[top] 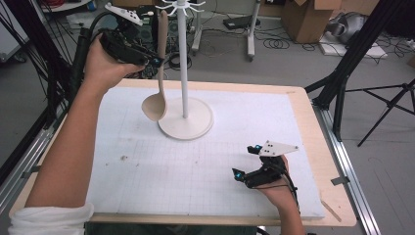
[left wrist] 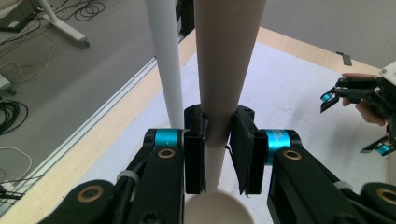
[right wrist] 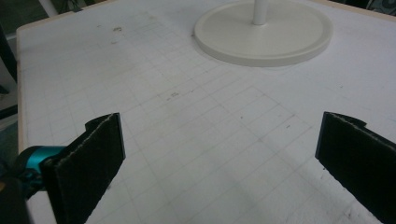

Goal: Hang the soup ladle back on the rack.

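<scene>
A beige ladle (top: 157,83) hangs upright beside the pole of a white hook stand (top: 185,115), its bowl just above the stand's round base. My left gripper (top: 155,61) is raised at the far left and shut on the ladle's handle (left wrist: 217,88), with the bowl (left wrist: 219,210) below the jaws and the stand's pole (left wrist: 167,65) just behind. My right gripper (top: 244,164) rests low near the table's front right, jaws wide open with nothing between its pads (right wrist: 91,158). The stand's base (right wrist: 264,32) lies ahead of it.
A white gridded mat (top: 205,156) covers the wooden table (top: 313,147). Black tripod legs (top: 352,73) stand off the right edge. Cables and cardboard boxes (top: 303,17) lie on the floor beyond the far edge.
</scene>
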